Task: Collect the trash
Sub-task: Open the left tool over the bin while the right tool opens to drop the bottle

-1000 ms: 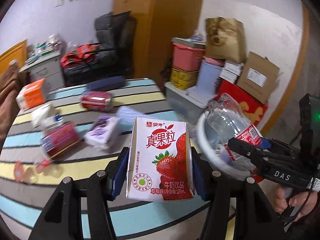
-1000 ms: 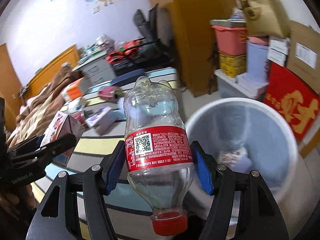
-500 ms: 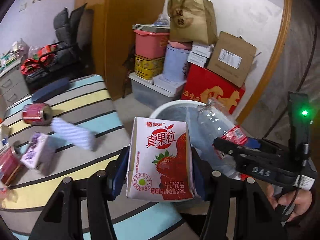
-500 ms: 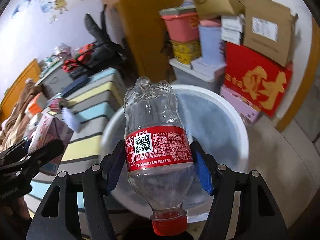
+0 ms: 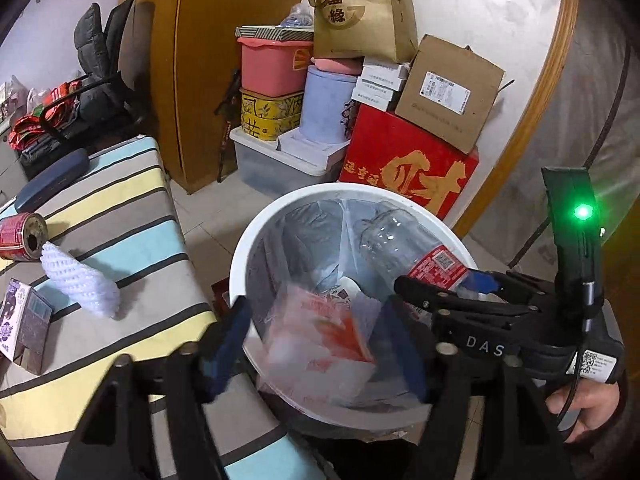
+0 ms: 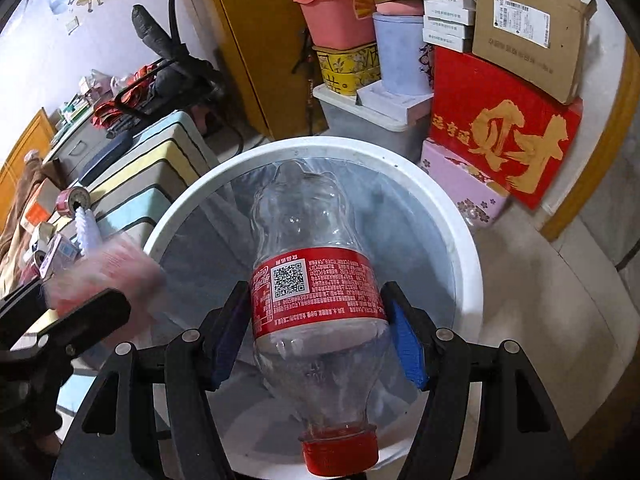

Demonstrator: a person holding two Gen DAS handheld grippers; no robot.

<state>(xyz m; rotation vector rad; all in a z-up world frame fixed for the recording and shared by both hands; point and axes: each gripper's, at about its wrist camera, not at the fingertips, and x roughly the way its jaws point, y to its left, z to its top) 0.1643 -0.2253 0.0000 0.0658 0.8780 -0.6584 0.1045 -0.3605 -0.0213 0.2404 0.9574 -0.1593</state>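
Left wrist view: my left gripper [image 5: 316,344] hangs over the white bin [image 5: 256,236], its jaws opening, and the strawberry carton [image 5: 320,336] shows as a red-and-white blur between the blue pads [image 5: 228,340], above the clear liner [image 5: 320,228]; I see no pad pressing on it. Inside the bin a few scraps lie at the bottom, too indistinct to name. To the right, my right gripper [image 5: 436,280] reaches over the rim, clamped on the bottle [image 5: 400,240], with a hand [image 5: 588,404] on its grip below a green light [image 5: 583,212]. On the striped table [image 5: 120,220] to the left lie a red can [image 5: 22,236] on its side, a white foam sleeve [image 5: 80,280] just beside it, a purple box [image 5: 24,328] near the edge and a dark case [image 5: 52,180] farther back. Behind the bin stand a red box [image 5: 408,172], a cardboard box [image 5: 448,92] on top of it, a paper bag [image 5: 360,16], a pink tub [image 5: 272,64] and a yellow tin [image 5: 272,114]. Right wrist view: my right gripper [image 6: 316,336] grips the bottle [image 6: 316,280] by its red label, cap [image 6: 340,454] toward the camera and base pointing into the bin [image 6: 472,264]. At the left edge the carton [image 6: 104,276] blurs pink by the left gripper [image 6: 72,320] at the rim.
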